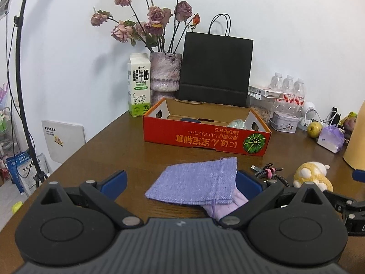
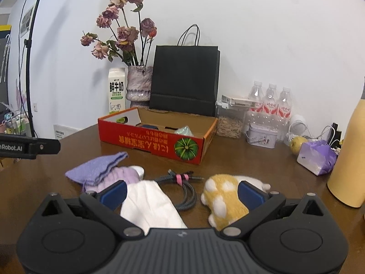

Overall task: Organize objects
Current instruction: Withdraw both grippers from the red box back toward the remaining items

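An open red cardboard box (image 1: 205,140) (image 2: 150,143) with a pumpkin picture stands mid-table with a few items inside. A folded purple cloth (image 1: 194,183) (image 2: 95,169) lies on a pale lilac item (image 1: 228,205) (image 2: 121,178). My left gripper (image 1: 181,182) is open, its fingers either side of the cloth. My right gripper (image 2: 182,193) is open over a white cloth (image 2: 150,207), a coiled braided cable (image 2: 182,187) (image 1: 269,173) and a yellow-and-white plush toy (image 2: 225,198) (image 1: 312,175).
A milk carton (image 1: 139,84), a vase of dried roses (image 1: 165,72) and a black paper bag (image 1: 215,68) stand behind the box. Water bottles (image 2: 270,102), a tin (image 2: 262,138), a pear (image 2: 297,143), a purple packet (image 2: 317,157) and a tall yellow container (image 2: 351,157) fill the right.
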Tool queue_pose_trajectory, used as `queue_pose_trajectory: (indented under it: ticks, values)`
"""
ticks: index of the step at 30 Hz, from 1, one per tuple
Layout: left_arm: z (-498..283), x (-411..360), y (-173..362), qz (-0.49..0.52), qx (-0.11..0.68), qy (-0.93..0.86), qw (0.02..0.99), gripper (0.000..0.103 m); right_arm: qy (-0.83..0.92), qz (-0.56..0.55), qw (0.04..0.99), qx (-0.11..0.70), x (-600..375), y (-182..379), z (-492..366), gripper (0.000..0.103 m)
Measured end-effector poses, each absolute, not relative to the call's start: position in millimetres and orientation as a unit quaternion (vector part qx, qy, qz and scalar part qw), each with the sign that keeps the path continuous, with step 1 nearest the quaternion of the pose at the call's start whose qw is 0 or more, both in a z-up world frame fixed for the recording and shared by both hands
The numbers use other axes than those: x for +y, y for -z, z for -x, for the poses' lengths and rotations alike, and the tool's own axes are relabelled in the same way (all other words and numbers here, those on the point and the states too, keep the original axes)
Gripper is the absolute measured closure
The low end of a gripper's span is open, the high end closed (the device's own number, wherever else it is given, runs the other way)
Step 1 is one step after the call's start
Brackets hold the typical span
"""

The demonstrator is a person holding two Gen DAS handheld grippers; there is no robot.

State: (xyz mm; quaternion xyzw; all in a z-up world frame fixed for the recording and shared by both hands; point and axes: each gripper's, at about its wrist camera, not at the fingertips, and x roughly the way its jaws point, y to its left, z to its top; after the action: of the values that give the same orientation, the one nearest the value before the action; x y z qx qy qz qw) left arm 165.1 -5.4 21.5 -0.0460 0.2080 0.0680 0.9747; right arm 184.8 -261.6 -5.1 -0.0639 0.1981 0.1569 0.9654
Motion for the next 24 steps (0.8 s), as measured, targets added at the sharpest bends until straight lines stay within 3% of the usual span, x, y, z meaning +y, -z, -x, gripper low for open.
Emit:
queue_pose_trajectory:
  ticks: [24]
  values:
    - [-174.6,-20.9,32.4,0.026,0.241,-0.060,0.968,0.000,-0.158,0.030,0.962,0.221,-312.2,47.5,-198.5,0.000]
